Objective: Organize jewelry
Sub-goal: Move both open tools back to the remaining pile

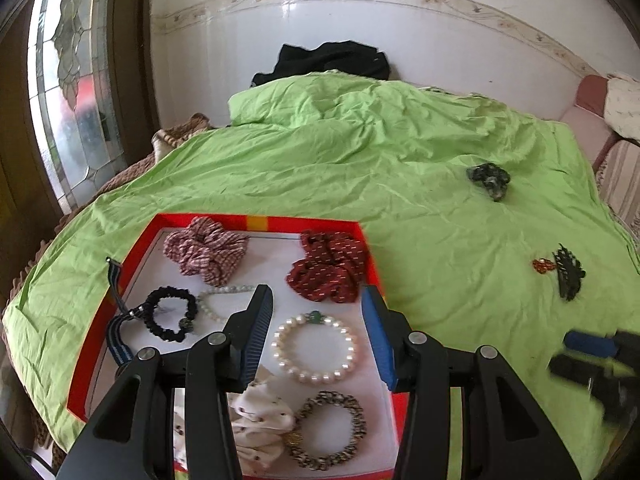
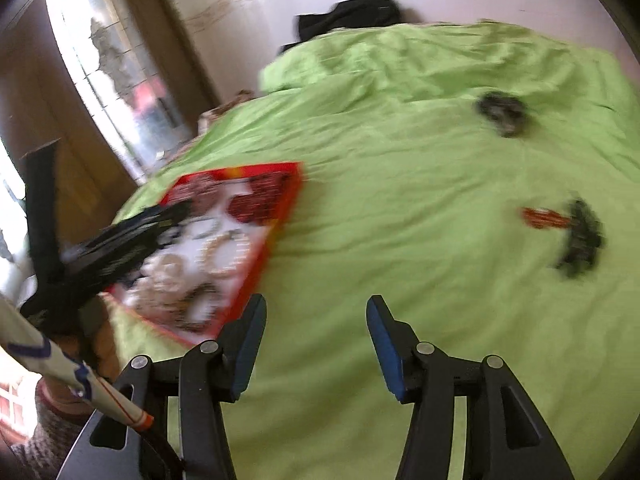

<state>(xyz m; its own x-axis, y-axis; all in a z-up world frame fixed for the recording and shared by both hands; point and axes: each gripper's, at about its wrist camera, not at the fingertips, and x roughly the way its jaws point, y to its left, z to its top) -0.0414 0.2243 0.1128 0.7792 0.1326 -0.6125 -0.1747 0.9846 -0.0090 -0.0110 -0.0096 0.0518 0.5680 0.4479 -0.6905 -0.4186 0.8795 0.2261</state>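
Fingers on my left gripper (image 1: 318, 334) are spread wide with nothing between them, hanging over the red tray (image 1: 140, 248). Between their tips I see the pearl bracelet (image 1: 314, 348) lying flat on the tray's white floor, near its right edge. Just toward me from it lies a leopard-print bracelet (image 1: 332, 430), touching a cream scrunchie (image 1: 260, 420) on its left. Beyond the left finger sit a black hair tie (image 1: 170, 314) and a strand of pale beads (image 1: 216, 300), and a striped blue strap (image 1: 118, 320) drapes over the tray's left edge. At the tray's far edge rest a pink checked scrunchie (image 1: 206, 254) in the left corner and a dark red scrunchie (image 1: 330, 266) in the right corner.

My right gripper (image 2: 316, 340) also has its fingers wide apart and empty, held above bare green bedsheet (image 2: 380, 200) just beside the tray's near right corner; that view is badly blurred. In the left wrist view it shows only as a dark smear at the right edge.

Out on the bed, well apart from the tray, a black claw clip (image 1: 568, 274) lies toward the right edge with a small orange clip (image 1: 543, 266) touching or just beside it, I cannot tell which. Farther back sits a dark scrunchie (image 1: 490, 180). Black clothing (image 1: 332, 60) is heaped at the far end against the wall.
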